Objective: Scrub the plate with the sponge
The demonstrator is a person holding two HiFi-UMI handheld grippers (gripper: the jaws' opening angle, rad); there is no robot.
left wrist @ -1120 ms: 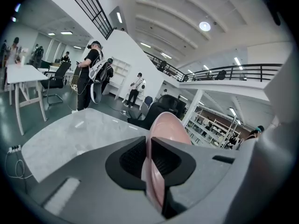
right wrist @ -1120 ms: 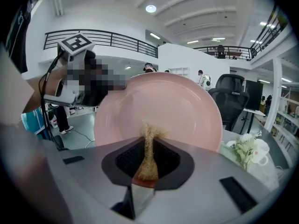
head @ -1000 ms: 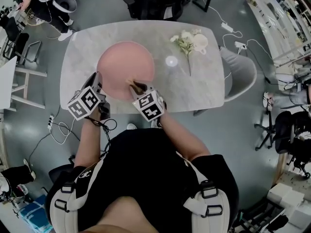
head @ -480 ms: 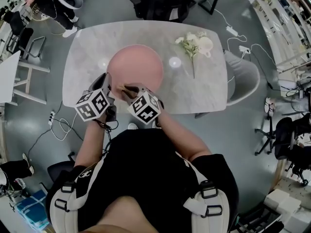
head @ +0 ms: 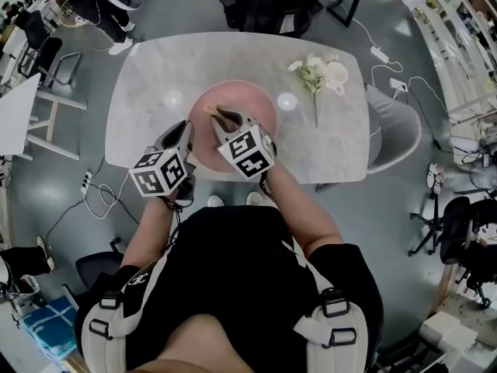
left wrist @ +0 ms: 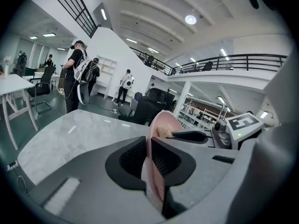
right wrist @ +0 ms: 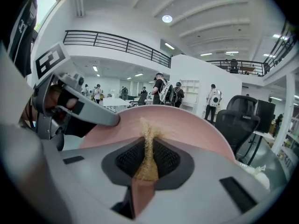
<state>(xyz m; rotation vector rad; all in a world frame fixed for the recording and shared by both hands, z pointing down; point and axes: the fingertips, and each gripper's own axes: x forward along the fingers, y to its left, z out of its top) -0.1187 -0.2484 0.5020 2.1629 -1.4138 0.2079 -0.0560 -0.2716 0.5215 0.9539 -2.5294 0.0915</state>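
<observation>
A pink plate [head: 241, 103] is held tilted above the marble table [head: 147, 76]. My left gripper [head: 186, 137] is shut on the plate's near left rim; in the left gripper view the plate [left wrist: 161, 125] runs edge-on between the pads. My right gripper [head: 220, 120] is shut on a tan fibrous sponge [head: 213, 113] and reaches over the plate's face. In the right gripper view the sponge [right wrist: 148, 150] sticks out from between the pads against the plate [right wrist: 187, 129], with the left gripper [right wrist: 91, 113] on the rim at left.
White flowers [head: 313, 74] and a white cup [head: 338, 72] lie at the table's far right. A grey chair [head: 396, 123] stands to the right and a black chair [head: 272, 6] behind the table. People stand in the background.
Both grippers and the plate have shifted right over the table. The right gripper with the sponge has risen from the plate's near edge onto its face.
</observation>
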